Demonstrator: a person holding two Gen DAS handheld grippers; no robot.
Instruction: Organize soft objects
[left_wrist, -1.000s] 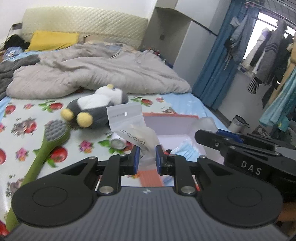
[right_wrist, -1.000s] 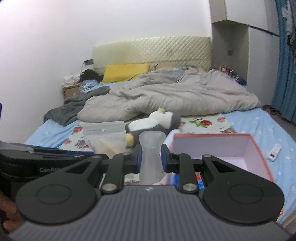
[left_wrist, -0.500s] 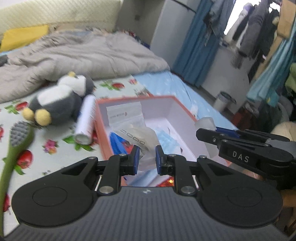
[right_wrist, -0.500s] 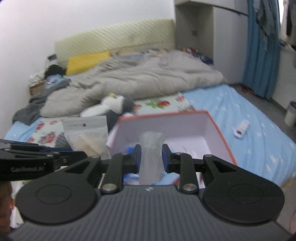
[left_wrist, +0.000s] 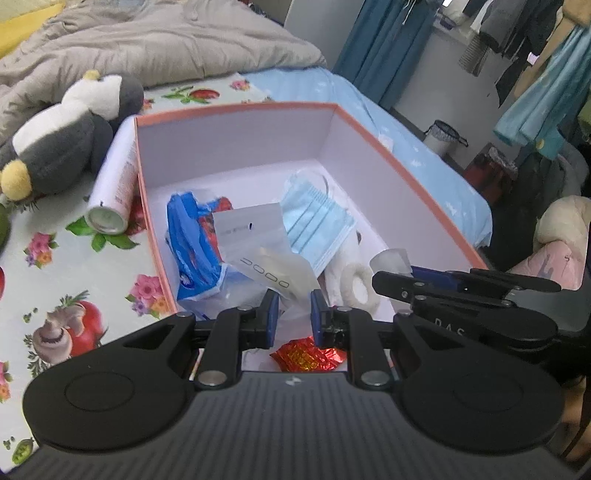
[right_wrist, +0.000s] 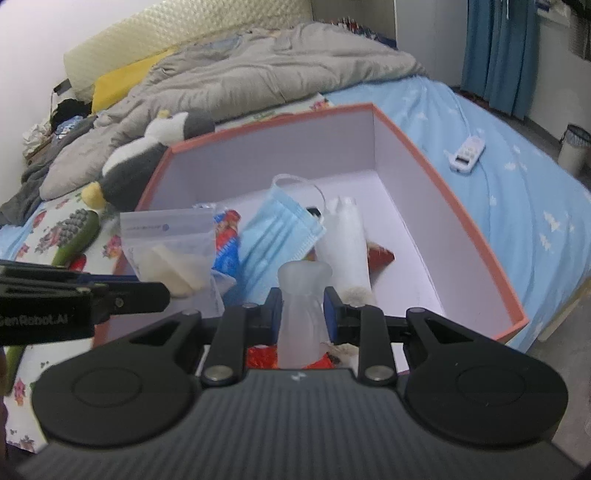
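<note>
My left gripper (left_wrist: 294, 312) is shut on a clear zip bag (left_wrist: 260, 251) and holds it over the near left of the orange box (left_wrist: 236, 109). My right gripper (right_wrist: 302, 314) is shut on a frosted soft piece (right_wrist: 301, 302) and holds it over the box's near edge (right_wrist: 458, 206). The box holds a blue face mask (left_wrist: 317, 225), a blue packet (left_wrist: 192, 236), a white tube (right_wrist: 345, 243) and a red foil wrapper (left_wrist: 308, 354). The zip bag also shows in the right wrist view (right_wrist: 170, 251).
A plush penguin (left_wrist: 62, 133) and a white spray can (left_wrist: 114, 184) lie left of the box on the flowered sheet (left_wrist: 66, 280). A green brush (right_wrist: 75, 236) lies further left. A grey duvet (right_wrist: 258, 77) is behind. A white remote (right_wrist: 466, 153) lies on the blue sheet at right.
Both grippers have moved forward and down over the orange box with their loads still held. The box now fills both views and its contents show.
</note>
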